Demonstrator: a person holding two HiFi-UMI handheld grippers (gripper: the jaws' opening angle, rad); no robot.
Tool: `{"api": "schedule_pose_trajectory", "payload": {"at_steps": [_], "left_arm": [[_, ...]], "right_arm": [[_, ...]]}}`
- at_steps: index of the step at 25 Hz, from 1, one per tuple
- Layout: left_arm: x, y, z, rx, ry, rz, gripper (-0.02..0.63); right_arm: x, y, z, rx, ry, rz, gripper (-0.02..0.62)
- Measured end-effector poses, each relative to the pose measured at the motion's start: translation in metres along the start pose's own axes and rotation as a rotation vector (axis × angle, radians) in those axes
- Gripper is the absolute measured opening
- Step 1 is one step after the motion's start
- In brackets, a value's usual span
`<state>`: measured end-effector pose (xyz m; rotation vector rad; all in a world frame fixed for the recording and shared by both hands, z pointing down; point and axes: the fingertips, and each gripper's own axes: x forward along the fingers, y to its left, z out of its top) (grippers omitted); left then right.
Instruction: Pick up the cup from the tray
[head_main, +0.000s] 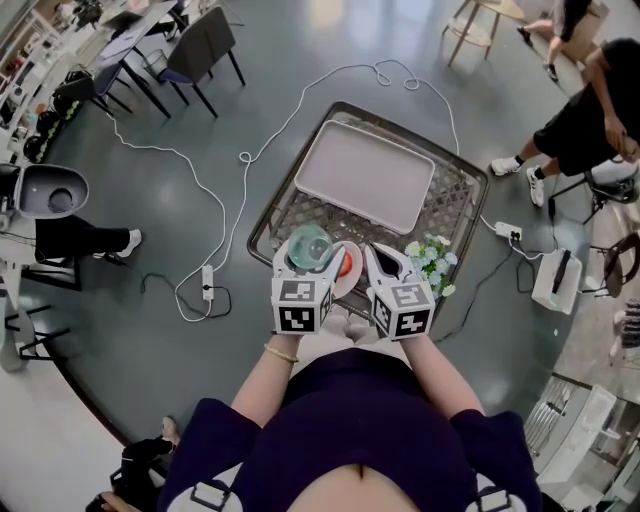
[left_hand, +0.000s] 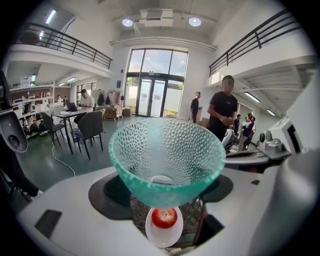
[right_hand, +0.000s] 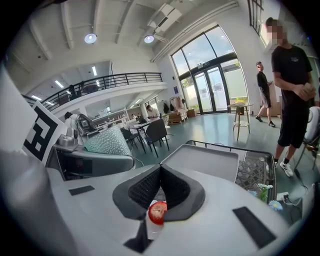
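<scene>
The left hand-held gripper (head_main: 305, 258) is clamped on the cup (head_main: 309, 243), low in the middle of the head view. The cup is green-blue glass with little bumps all over. In the left gripper view the cup (left_hand: 167, 160) fills the middle, open side up, and the left hand-held gripper (left_hand: 162, 197) holds it near its bottom, one jaw on each side. The cup is up in the air, not on the tray (head_main: 365, 175). The tray is pale and flat and lies on the far part of a wire basket (head_main: 455, 205), near the top middle of the head view. Under the cup there is a white plate (left_hand: 164, 234) with a round red fruit (left_hand: 164, 218) on it. The right hand-held gripper (head_main: 385, 262) is just beside the left one, a bit to the right. In the right gripper view its jaws are pressed together with nothing between them (right_hand: 159, 187), and the red fruit (right_hand: 157, 212) shows just below them. Small white and blue flowers (head_main: 432, 262) sit in the basket, to the right of the right hand-held gripper.
</scene>
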<state>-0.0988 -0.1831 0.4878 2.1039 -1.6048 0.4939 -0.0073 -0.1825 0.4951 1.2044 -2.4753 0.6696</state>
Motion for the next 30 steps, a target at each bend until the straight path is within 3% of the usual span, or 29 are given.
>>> {"api": "schedule_pose_trajectory", "payload": {"at_steps": [30], "left_arm": [[0.0007,0.0008,-0.0015,0.003,0.009,0.004,0.369]], "right_arm": [[-0.0003,0.0071,0.0044,-0.044,-0.007,0.006,0.009]]}}
